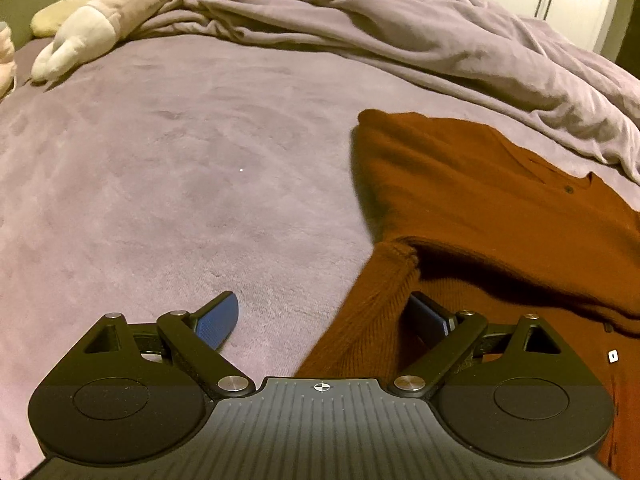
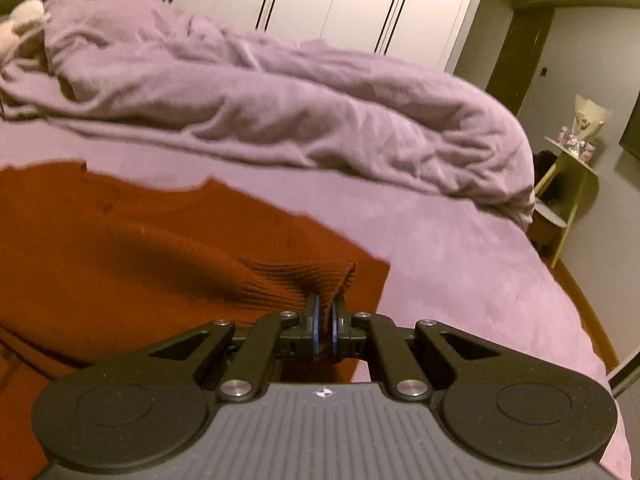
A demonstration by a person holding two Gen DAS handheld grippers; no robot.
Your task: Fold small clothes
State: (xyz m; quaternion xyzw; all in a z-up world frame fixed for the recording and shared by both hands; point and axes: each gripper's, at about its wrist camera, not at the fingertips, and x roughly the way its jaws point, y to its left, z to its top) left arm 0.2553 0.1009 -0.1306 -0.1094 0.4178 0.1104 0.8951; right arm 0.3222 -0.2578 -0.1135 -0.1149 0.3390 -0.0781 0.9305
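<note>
The right gripper (image 2: pixel 325 320) pinches the ribbed cuff (image 2: pixel 320 276) of 1 rust-brown sweater (image 2: pixel 140 248). The left gripper (image 1: pixel 326 316) stands wide, a sleeve (image 1: pixel 360 320) lying loose between its 2 blue pads (image 1: pixel 218 322). The sweater is spread on 1 purple bed (image 1: pixel 160 180), near 1 rumpled duvet (image 2: pixel 260 108) and 1 plush toy (image 1: pixel 104 20).

Rust-brown sweater (image 1: pixel 480 208), ribbed cuff (image 2: pixel 316 276); lilac bedsheet (image 1: pixel 180 160) & duvet (image 2: pixel 280 112); claw pads (image 1: pixel 218 320) blue.

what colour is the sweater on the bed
Rust-brown knit sweater, with a ribbed cuff; clearest in the left wrist view.
</note>
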